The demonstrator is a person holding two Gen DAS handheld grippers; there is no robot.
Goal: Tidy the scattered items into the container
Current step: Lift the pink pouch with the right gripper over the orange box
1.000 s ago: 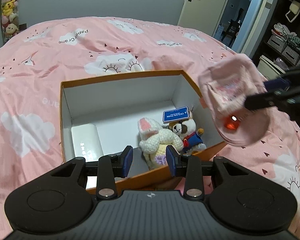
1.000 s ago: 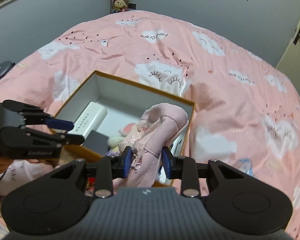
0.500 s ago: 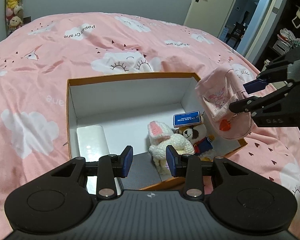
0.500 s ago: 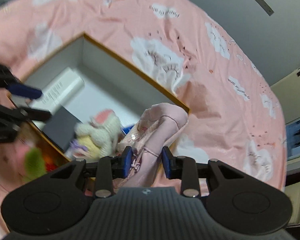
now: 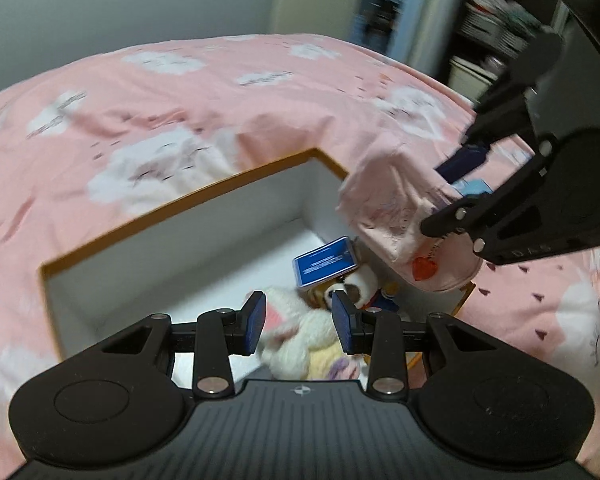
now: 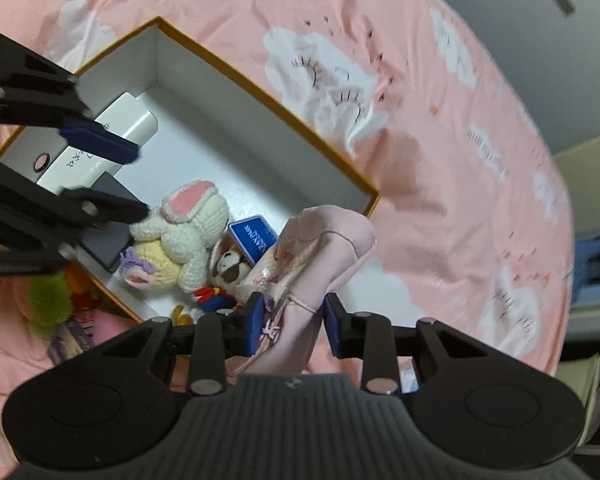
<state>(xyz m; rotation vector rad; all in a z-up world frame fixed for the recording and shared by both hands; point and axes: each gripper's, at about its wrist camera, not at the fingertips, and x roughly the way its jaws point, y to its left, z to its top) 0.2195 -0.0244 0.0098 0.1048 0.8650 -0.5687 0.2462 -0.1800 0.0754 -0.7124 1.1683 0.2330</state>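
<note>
Where the pouch [image 6: 316, 264] hangs, box [image 6: 260, 92] contents hide.

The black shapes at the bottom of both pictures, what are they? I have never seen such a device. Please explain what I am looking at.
They are hand-held grippers, one in each of a person's hands, each carrying a camera that looks forward along its two fingers. One picture is from the left gripper, the other from the right gripper. Both look down on a bed with a pink cloud duvet, where an open box holds a crocheted bunny, a small plush dog and a white case. The right gripper's fingers grip a pink drawstring pouch over the box's corner. The left gripper is empty.
</note>
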